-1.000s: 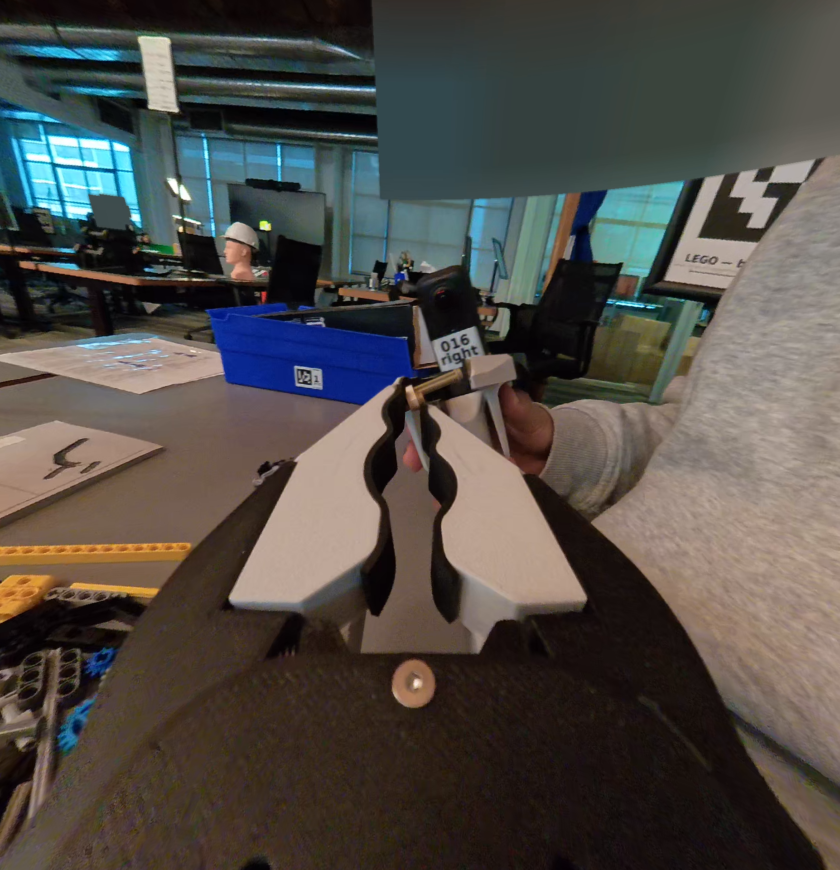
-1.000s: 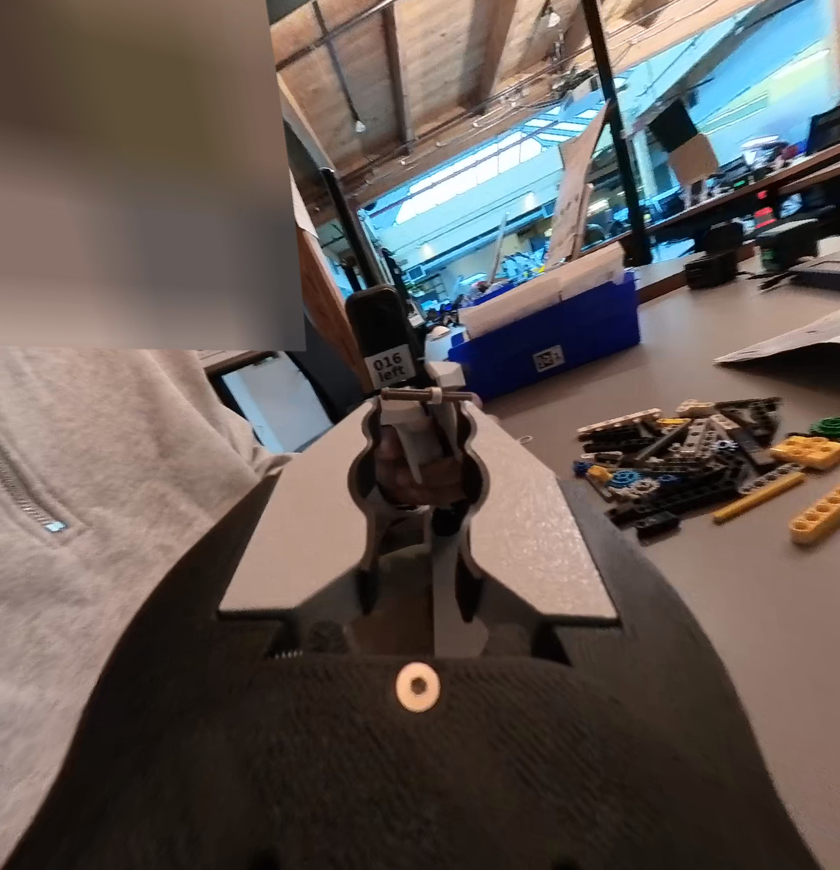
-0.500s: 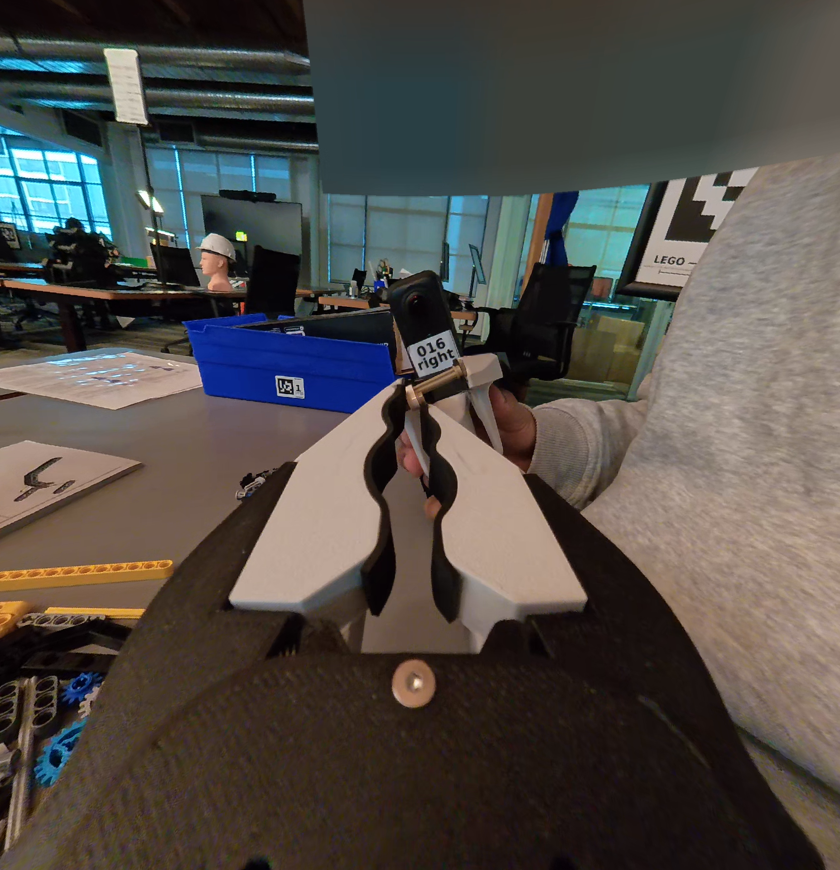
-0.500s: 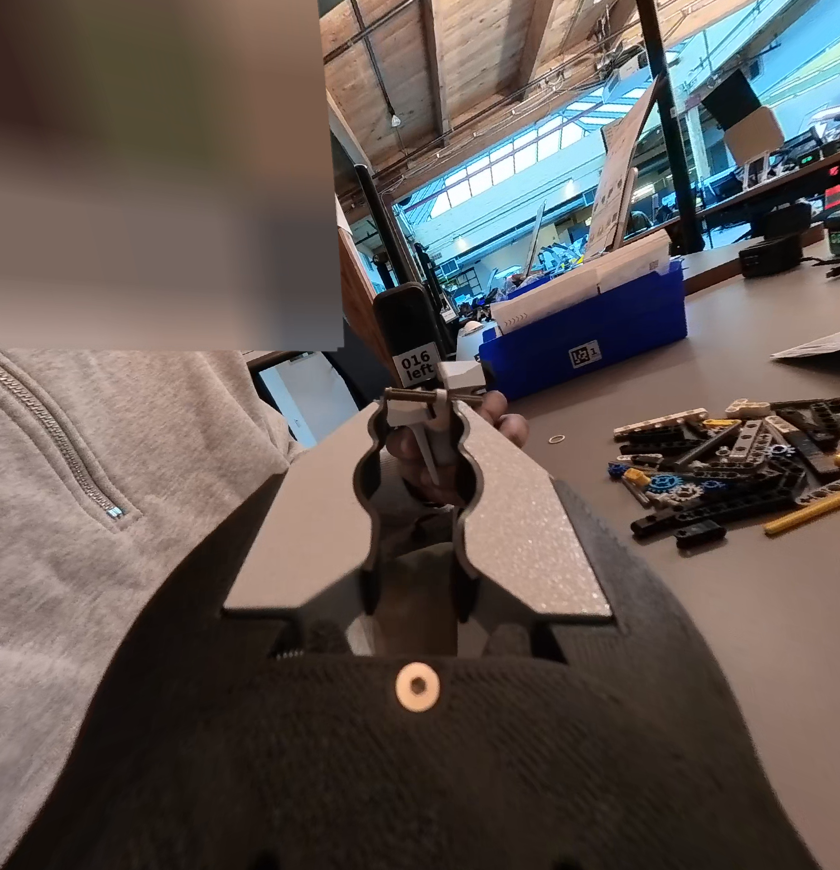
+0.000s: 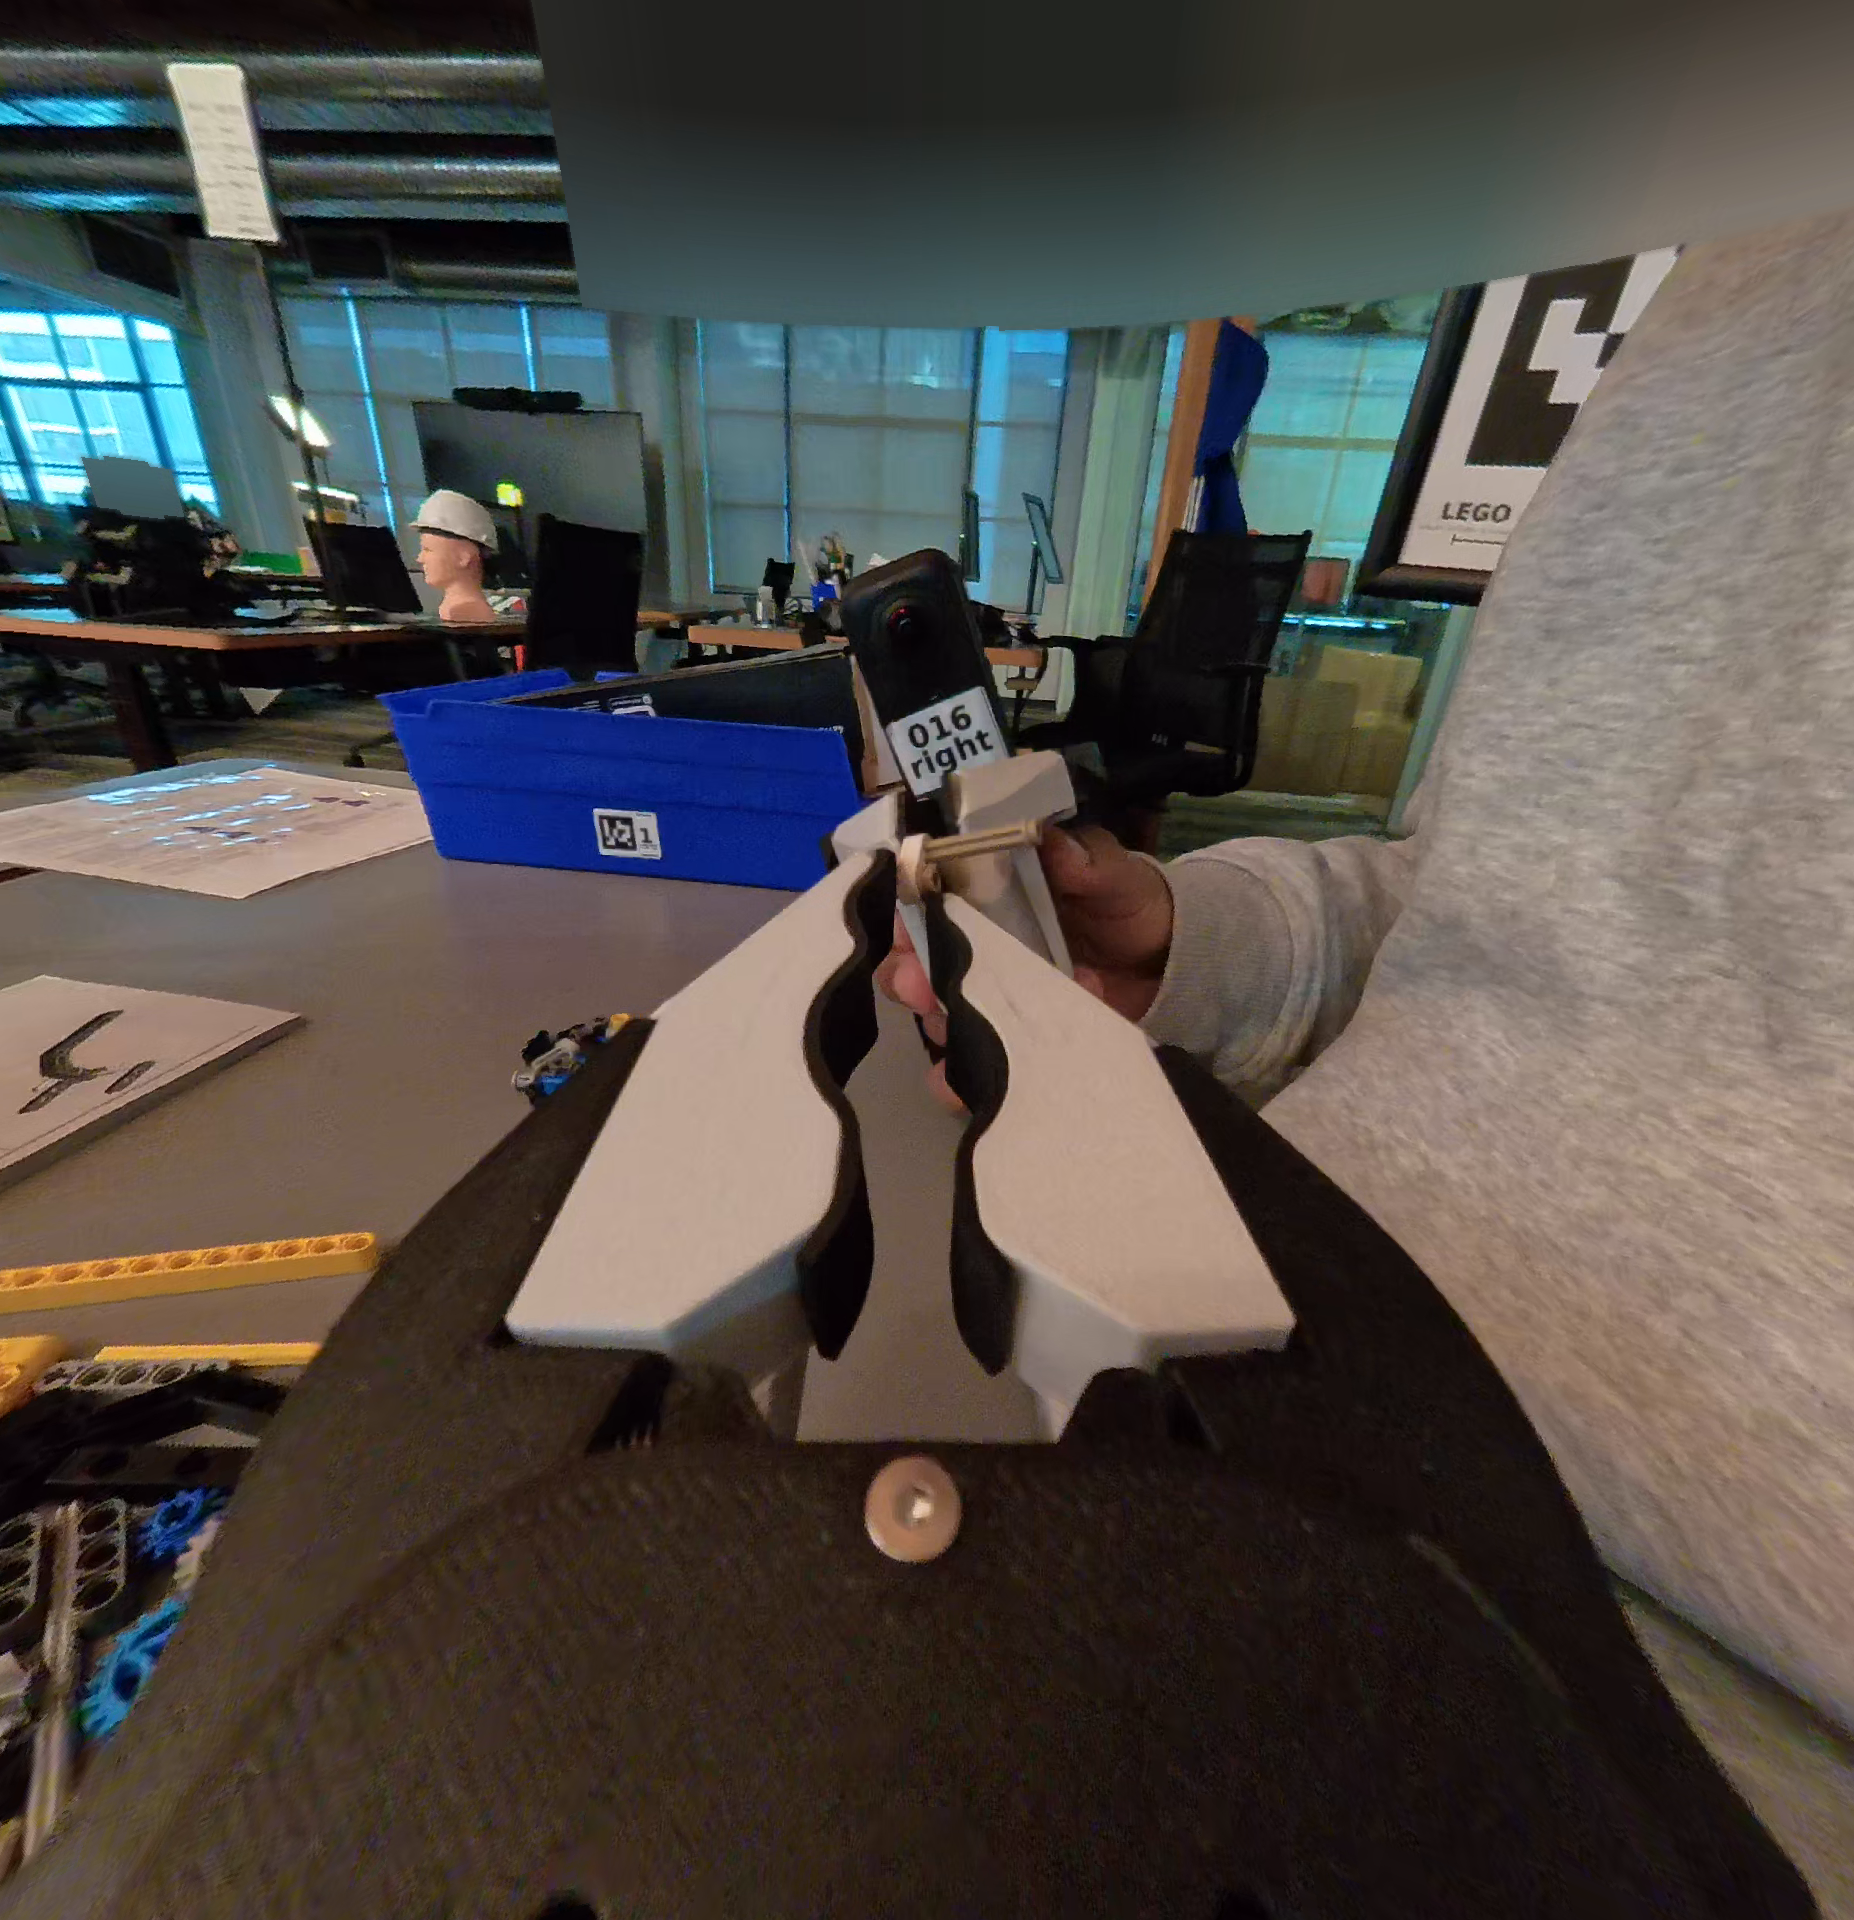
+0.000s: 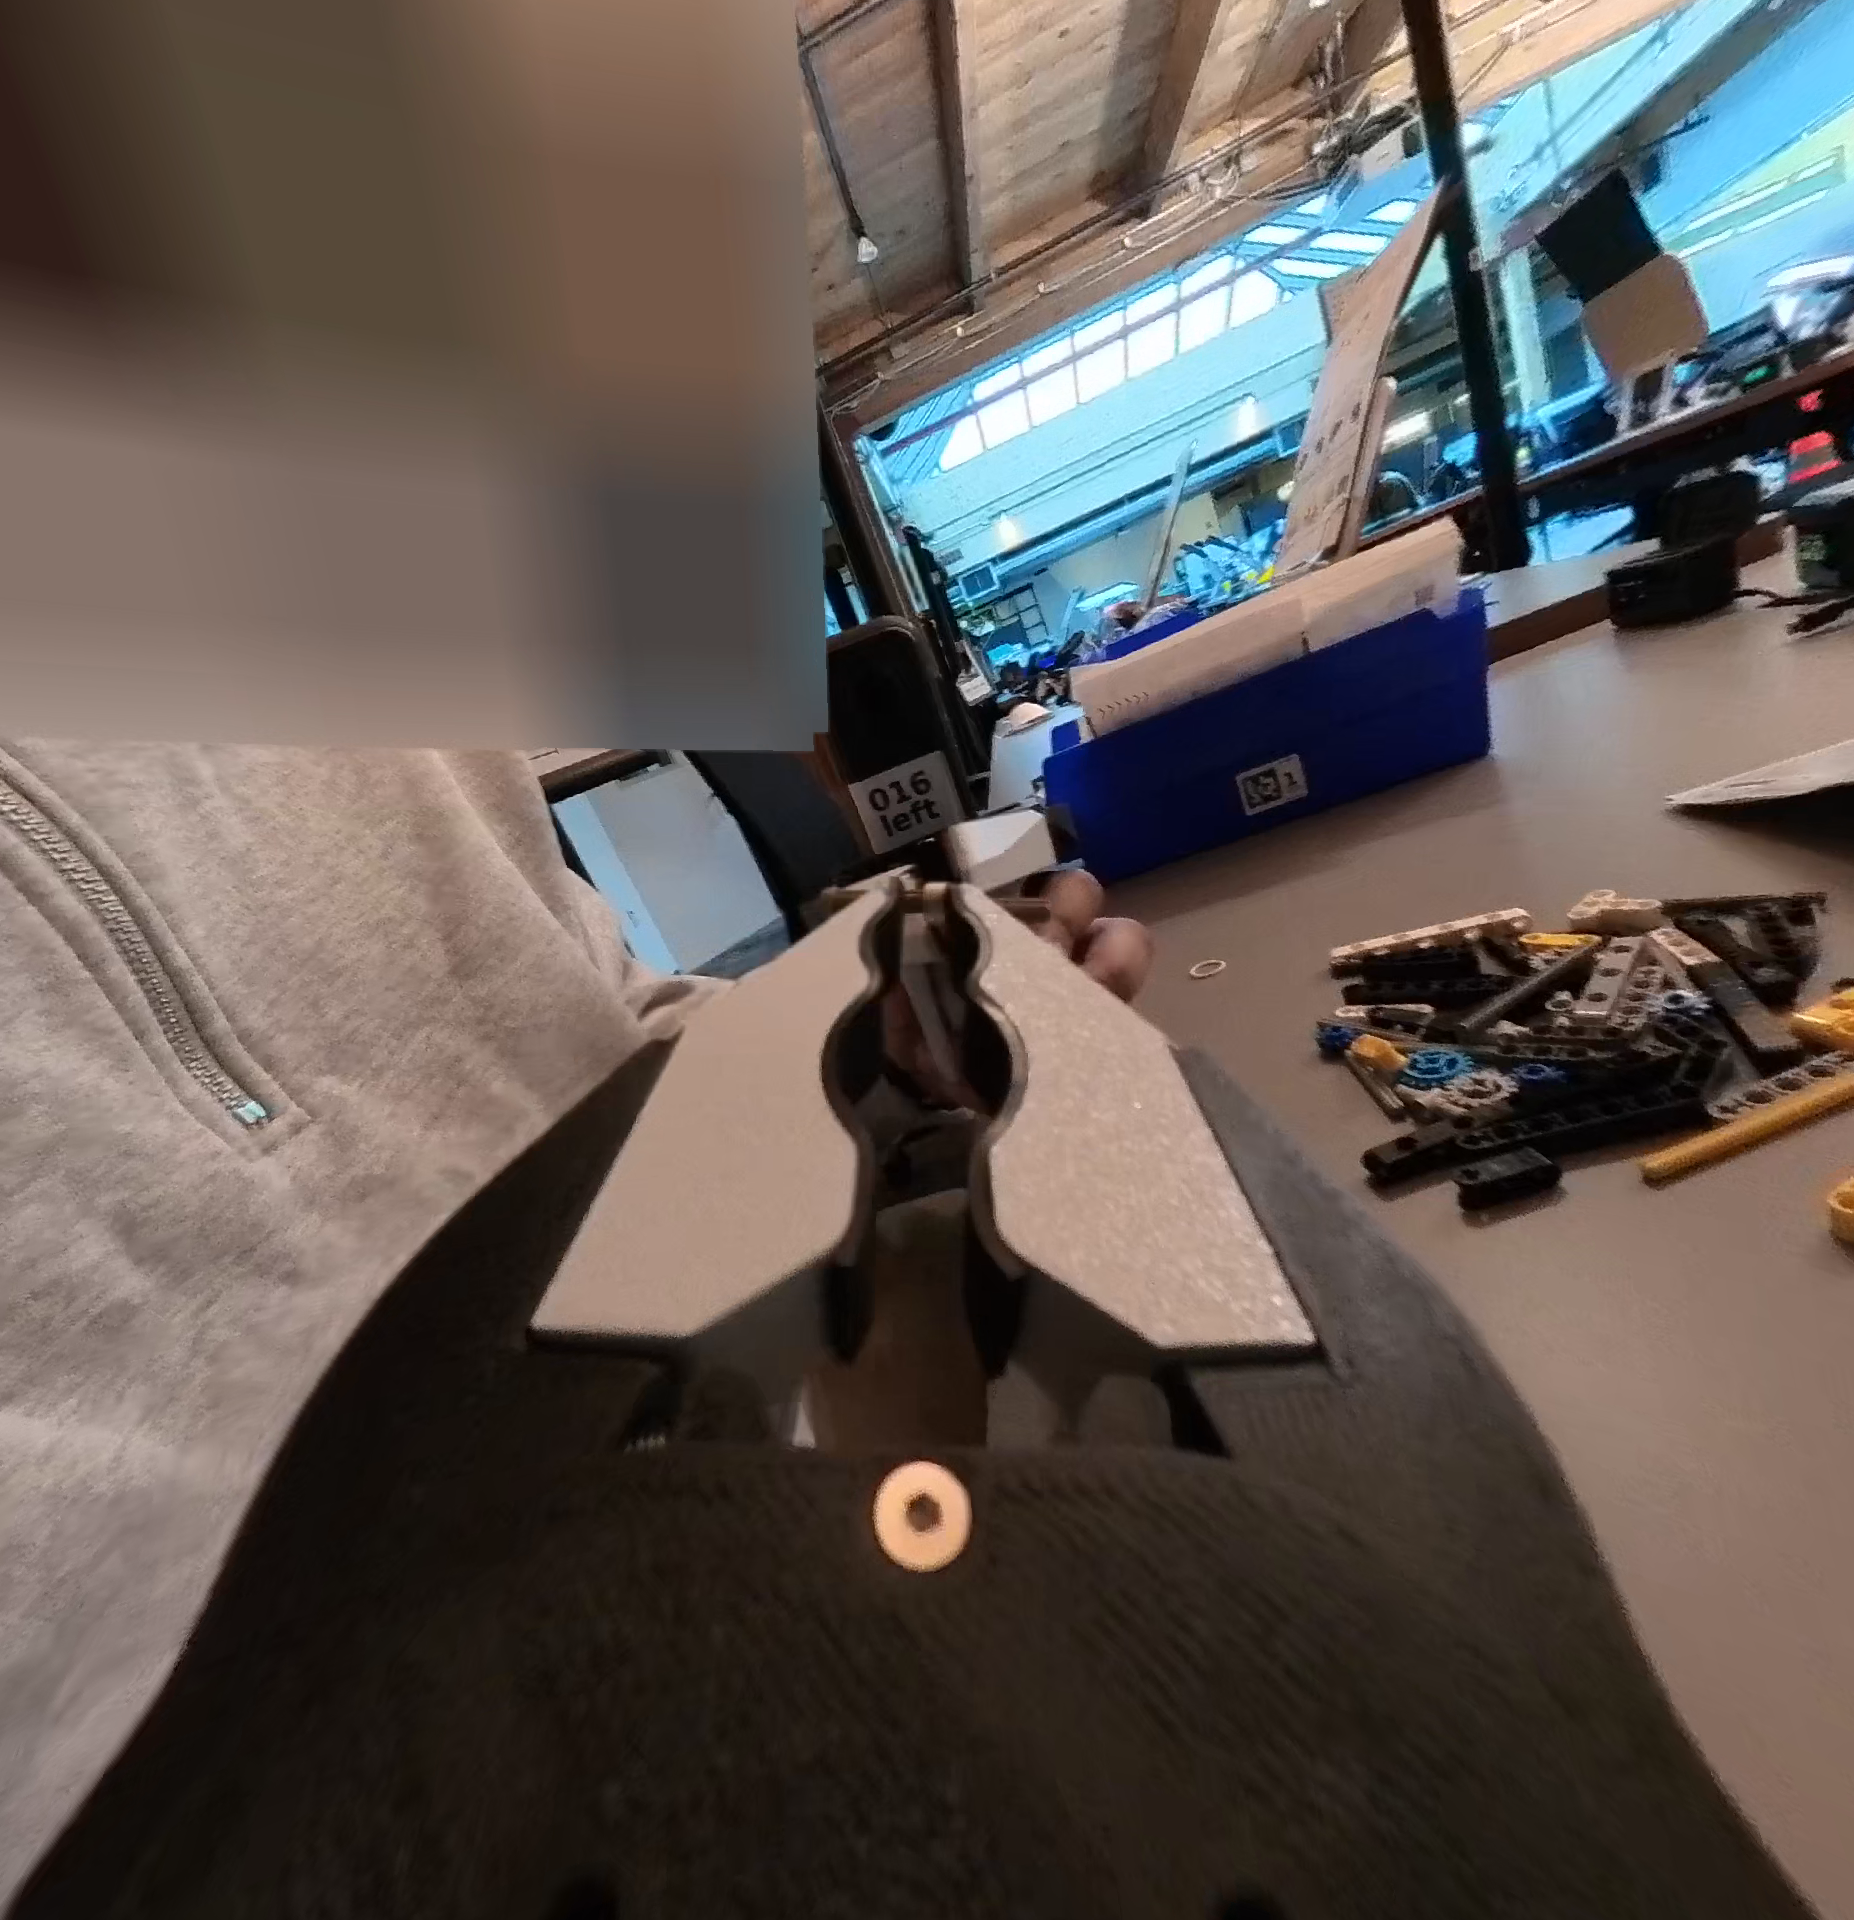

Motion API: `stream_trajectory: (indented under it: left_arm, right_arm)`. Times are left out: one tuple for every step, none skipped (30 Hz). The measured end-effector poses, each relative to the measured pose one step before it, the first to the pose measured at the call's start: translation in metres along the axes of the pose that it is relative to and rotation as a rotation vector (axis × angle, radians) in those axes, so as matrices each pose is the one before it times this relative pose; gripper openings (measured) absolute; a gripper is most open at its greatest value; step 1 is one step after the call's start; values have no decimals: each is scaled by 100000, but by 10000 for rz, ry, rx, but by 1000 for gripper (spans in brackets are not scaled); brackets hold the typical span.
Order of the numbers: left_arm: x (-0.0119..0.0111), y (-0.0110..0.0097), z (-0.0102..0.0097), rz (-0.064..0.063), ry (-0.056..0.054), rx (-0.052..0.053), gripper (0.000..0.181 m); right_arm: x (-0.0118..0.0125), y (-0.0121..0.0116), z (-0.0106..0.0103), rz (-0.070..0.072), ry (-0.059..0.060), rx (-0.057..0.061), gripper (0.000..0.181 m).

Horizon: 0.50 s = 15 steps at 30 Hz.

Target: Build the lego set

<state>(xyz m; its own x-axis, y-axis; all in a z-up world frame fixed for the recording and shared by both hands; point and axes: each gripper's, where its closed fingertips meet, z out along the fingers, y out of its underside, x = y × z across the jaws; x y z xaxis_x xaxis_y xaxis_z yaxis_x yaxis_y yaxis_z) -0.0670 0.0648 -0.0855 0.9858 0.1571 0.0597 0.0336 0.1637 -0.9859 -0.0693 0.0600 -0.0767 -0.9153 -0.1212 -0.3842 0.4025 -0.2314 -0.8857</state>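
Note:
Both grippers are held up above the table, tip to tip. My left gripper [image 5: 907,875] is shut on a small tan axle [image 5: 980,840] with a pale bush on it. The right gripper's grey fingers [image 5: 1027,795] meet the same axle from the far side. In the right wrist view my right gripper [image 6: 928,900] is almost fully closed on the axle [image 6: 921,894], with the left gripper's body [image 6: 1001,842] just behind it. Loose Lego parts lie in a pile on the table [image 6: 1588,1049], also at the lower left of the left wrist view [image 5: 71,1455].
A blue bin [image 5: 632,790] [image 6: 1266,769] stands at the far side of the grey table [image 6: 1525,1403]. An instruction booklet [image 5: 92,1060] and a printed sheet [image 5: 196,821] lie at the left. A long yellow beam [image 5: 175,1262] lies near the pile. The person's grey sweater [image 6: 227,1143] is close. My left and right fingertips are right by each other.
The right gripper's jaws have narrowed from clearly apart to nearly closed on the axle. Both grippers shifted slightly while staying tip to tip.

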Motion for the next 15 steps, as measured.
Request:
stream_trajectory:
  left_arm:
    - [-2,28,62,49,-58,-15,4]
    - [-88,-104,-5,51,-112,59,4]
    - [-221,-49,-59,3,-142,5,4]
    - [-200,-12,-93,-21,-76,-6,4]
    - [-168,-51,-110,-24,-54,32,4]
    - [-145,-139,-92,14,-75,74,4]
    - [-78,-134,-56,56,-65,57,4]
    - [-50,-44,-13,88,-79,-8,4]
    - [-71,77,26,148,-113,-63,4]
    - [-123,170,58,195,-153,-109,4]
    - [-134,214,61,177,-156,-135,4]
    - [-65,192,70,131,-102,-122,4]
    - [55,42,47,89,-27,-32,4]
    - [61,-104,6,2,1,63,4]
    - [43,-140,5,-50,9,74,4]
  right_arm:
    - [-4,-26,-70,-118,22,7,5]
    - [-188,-61,-9,-93,-101,-18,13]
    - [-101,-91,27,-17,-40,-35,26]
    - [95,-53,9,50,64,-24,39]
    - [89,-9,-33,17,43,3,42]
    - [151,-52,-54,-15,88,53,43]
    - [72,-94,-34,-29,44,69,43]
    - [-10,-90,-22,-38,9,37,43]
    - [-12,-91,-17,-80,27,31,41]
    - [45,-58,-30,-110,81,11,40]
    - [61,2,-8,-126,90,-28,39]
    - [68,60,3,-140,95,-68,38]
    - [82,50,19,-166,121,-59,36]
    - [55,49,32,-182,111,-46,36]
    - [39,102,44,-162,93,-78,35]
